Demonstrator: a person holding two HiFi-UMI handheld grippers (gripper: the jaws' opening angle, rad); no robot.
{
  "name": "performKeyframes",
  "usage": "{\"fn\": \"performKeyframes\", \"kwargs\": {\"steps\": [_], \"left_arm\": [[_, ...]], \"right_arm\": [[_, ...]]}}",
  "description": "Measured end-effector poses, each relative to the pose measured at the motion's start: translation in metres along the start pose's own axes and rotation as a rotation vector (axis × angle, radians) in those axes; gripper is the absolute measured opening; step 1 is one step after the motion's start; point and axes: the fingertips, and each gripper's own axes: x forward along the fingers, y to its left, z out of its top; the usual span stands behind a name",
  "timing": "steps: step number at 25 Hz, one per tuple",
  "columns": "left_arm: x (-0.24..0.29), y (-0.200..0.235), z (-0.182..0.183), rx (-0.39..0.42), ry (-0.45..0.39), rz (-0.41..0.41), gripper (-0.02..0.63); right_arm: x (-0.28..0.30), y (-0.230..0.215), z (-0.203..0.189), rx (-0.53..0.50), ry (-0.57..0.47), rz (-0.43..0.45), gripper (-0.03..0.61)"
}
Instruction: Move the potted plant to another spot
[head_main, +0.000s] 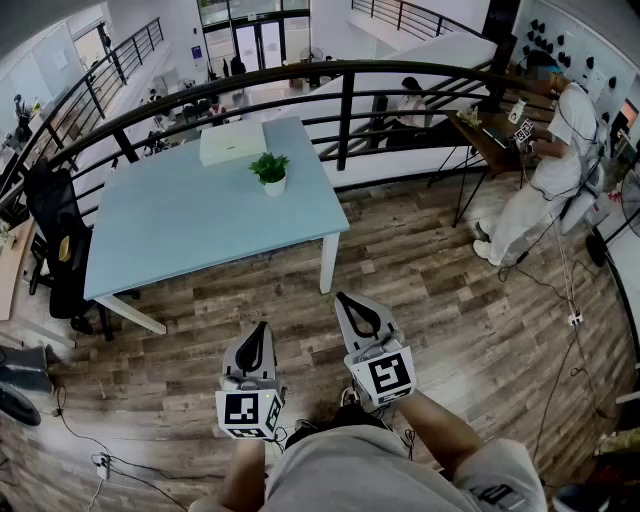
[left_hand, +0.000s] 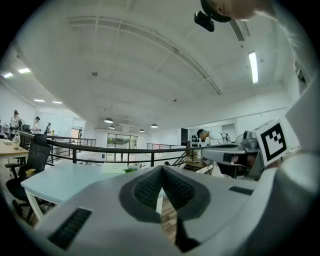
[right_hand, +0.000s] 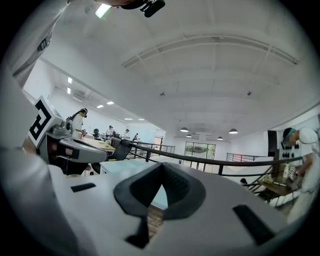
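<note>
A small green potted plant (head_main: 271, 172) in a white pot stands near the far right of the light blue table (head_main: 180, 225). The left gripper view catches the potted plant (left_hand: 130, 170) as a small green tuft just past the jaws. Both grippers are held level over the wooden floor, well short of the table's near edge. My left gripper (head_main: 259, 328) (left_hand: 162, 169) is shut with nothing in it. My right gripper (head_main: 345, 300) (right_hand: 161, 166) is shut and empty too, and points toward the table's right leg.
A white flat box (head_main: 232, 142) lies behind the plant. A black railing (head_main: 345, 110) curves behind the table. A black office chair (head_main: 55, 245) stands at the table's left. A person in white (head_main: 550, 170) stands at a desk to the right. Cables (head_main: 560, 300) trail over the floor.
</note>
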Motion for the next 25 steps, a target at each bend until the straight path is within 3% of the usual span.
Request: {"fn": "performKeyframes", "kwargs": {"steps": [6, 14, 20, 25], "left_arm": [[-0.011, 0.014, -0.005, -0.013, 0.016, -0.032, 0.012], [-0.011, 0.035, -0.026, -0.043, 0.052, -0.061, 0.012], [-0.008, 0.035, -0.057, -0.069, 0.111, -0.098, 0.012], [0.013, 0.039, -0.071, -0.088, 0.149, -0.085, 0.012]], "right_arm": [[0.001, 0.021, 0.001, 0.012, 0.024, -0.017, 0.003], [-0.011, 0.013, -0.026, 0.029, 0.060, -0.102, 0.004], [-0.023, 0.014, -0.049, 0.032, 0.114, -0.126, 0.079], [0.003, 0.002, -0.072, 0.051, 0.150, -0.072, 0.099]]}}
